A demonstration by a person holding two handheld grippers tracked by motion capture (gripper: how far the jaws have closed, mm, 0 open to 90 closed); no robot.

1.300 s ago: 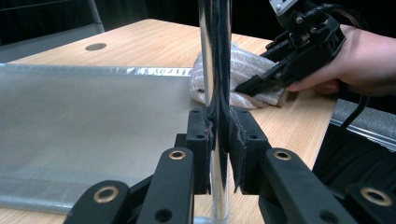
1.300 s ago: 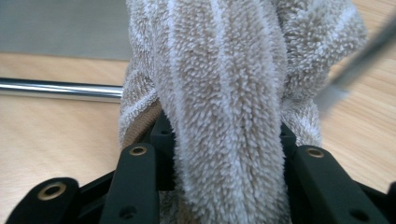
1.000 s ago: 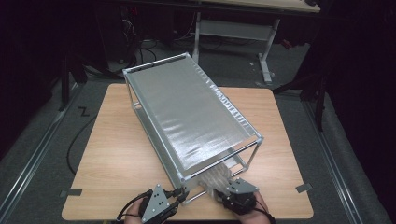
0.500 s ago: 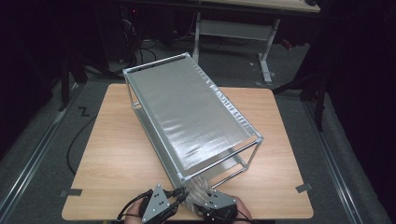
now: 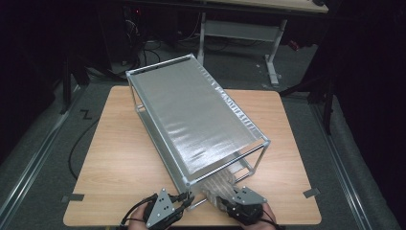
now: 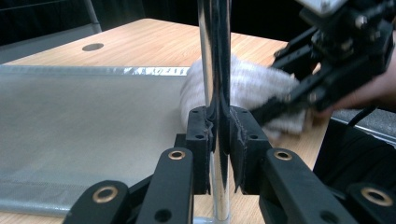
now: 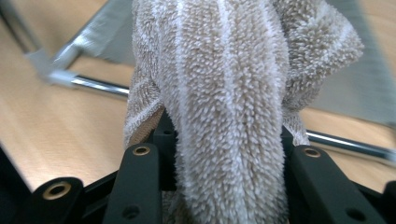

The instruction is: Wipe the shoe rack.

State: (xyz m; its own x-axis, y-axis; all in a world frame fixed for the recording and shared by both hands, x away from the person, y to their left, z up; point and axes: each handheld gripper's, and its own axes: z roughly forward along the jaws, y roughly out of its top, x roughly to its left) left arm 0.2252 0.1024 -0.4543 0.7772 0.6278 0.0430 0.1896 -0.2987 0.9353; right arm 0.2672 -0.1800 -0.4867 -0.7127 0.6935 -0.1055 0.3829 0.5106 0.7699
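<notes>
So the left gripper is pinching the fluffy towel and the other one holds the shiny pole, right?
That's swapped. In the left gripper view the left gripper clamps the shiny pole. In the right gripper view the right gripper holds the fluffy towel.

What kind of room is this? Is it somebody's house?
Probably not a house; it looks like a lab or workshop. A plain wooden table stands on grey floor with tape marks, loose cables lie in the dark behind it, and a second work desk stands farther back.
</notes>
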